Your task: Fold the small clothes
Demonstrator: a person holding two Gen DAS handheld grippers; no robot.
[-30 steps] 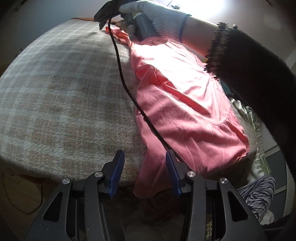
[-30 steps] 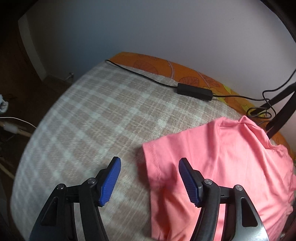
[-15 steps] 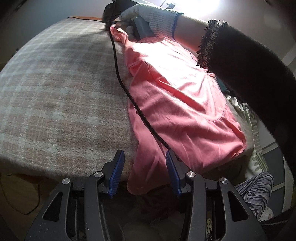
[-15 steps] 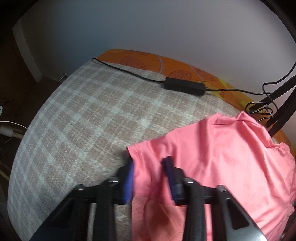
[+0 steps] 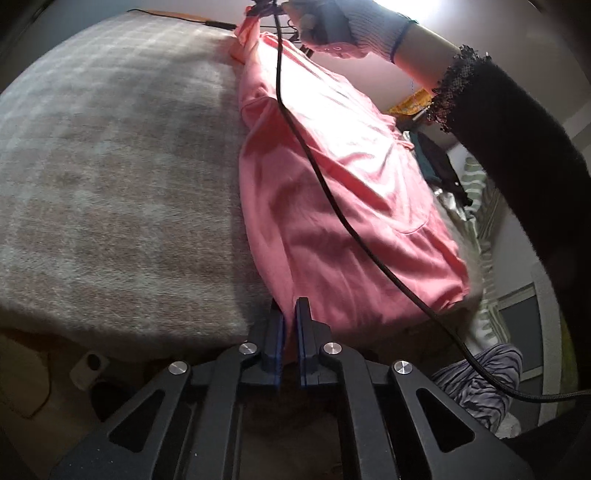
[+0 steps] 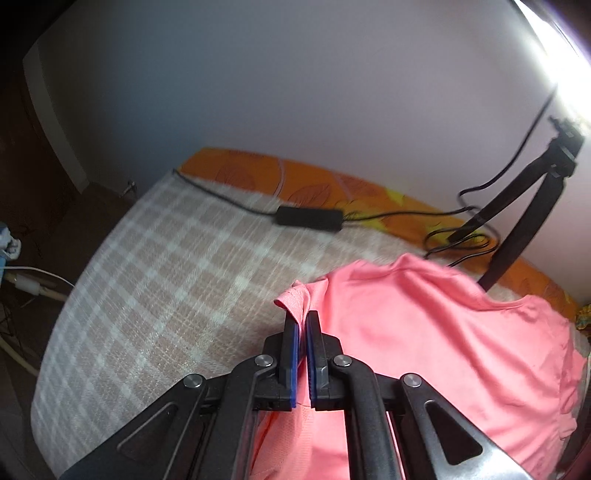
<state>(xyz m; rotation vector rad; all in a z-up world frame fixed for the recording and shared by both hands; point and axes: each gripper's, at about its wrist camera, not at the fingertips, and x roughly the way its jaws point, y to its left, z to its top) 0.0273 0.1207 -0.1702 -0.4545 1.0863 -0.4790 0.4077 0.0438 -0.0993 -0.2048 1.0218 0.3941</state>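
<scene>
A pink T-shirt (image 5: 332, 192) lies on the right side of a bed with a beige plaid blanket (image 5: 110, 166). My left gripper (image 5: 290, 314) is shut on the shirt's near bottom corner at the bed's edge. My right gripper (image 6: 302, 321) is shut on the shirt's sleeve edge (image 6: 295, 299) and lifts it off the blanket; the rest of the shirt (image 6: 443, 332) spreads to its right. The gloved hand (image 5: 351, 29) holding the right gripper shows at the top of the left wrist view.
A black cable (image 5: 332, 206) from the right gripper hangs across the shirt. A black power adapter (image 6: 308, 218) and cables lie at the bed's far edge by an orange sheet (image 6: 332, 188). A black tripod (image 6: 524, 221) stands at the back right. Striped clothes (image 5: 476, 373) lie beside the bed.
Both grippers have closed on the shirt: the right one on the sleeve, the left one on the bottom corner. The right gripper has lifted the sleeve off the blanket.
</scene>
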